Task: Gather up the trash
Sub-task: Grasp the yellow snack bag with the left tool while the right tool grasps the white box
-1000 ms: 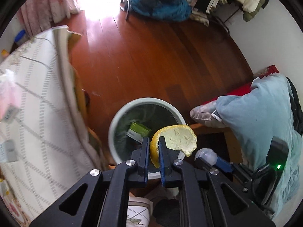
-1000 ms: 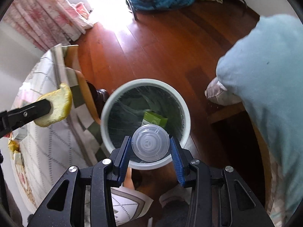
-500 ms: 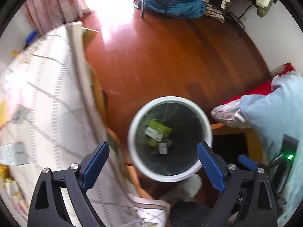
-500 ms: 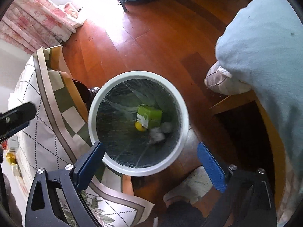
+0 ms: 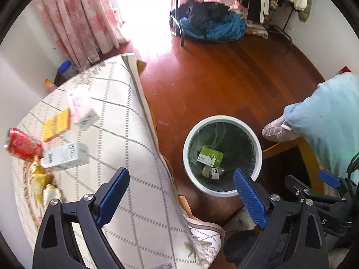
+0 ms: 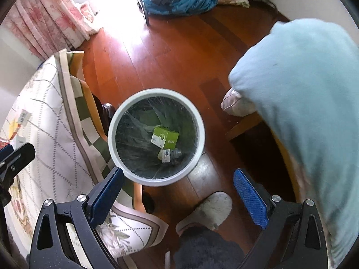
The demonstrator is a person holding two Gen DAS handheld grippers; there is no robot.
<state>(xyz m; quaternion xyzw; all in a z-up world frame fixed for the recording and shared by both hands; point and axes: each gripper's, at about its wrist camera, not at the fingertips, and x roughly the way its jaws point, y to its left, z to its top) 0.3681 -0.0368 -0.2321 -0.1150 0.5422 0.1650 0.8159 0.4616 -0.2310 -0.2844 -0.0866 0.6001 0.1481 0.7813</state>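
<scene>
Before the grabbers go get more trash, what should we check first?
1. Left gripper open and holding nothing: ok.
2. Right gripper open and holding nothing: ok.
3. Trash bin upright on the floor beside the table: ok.
4. Dropped pieces inside the bin with the green box, none seen on the floor around it: ok.
5. Trash left on the tablecloth: not ok; red can, white box and yellow box wait there.
6. Whether the red can is empty: cannot tell.
</scene>
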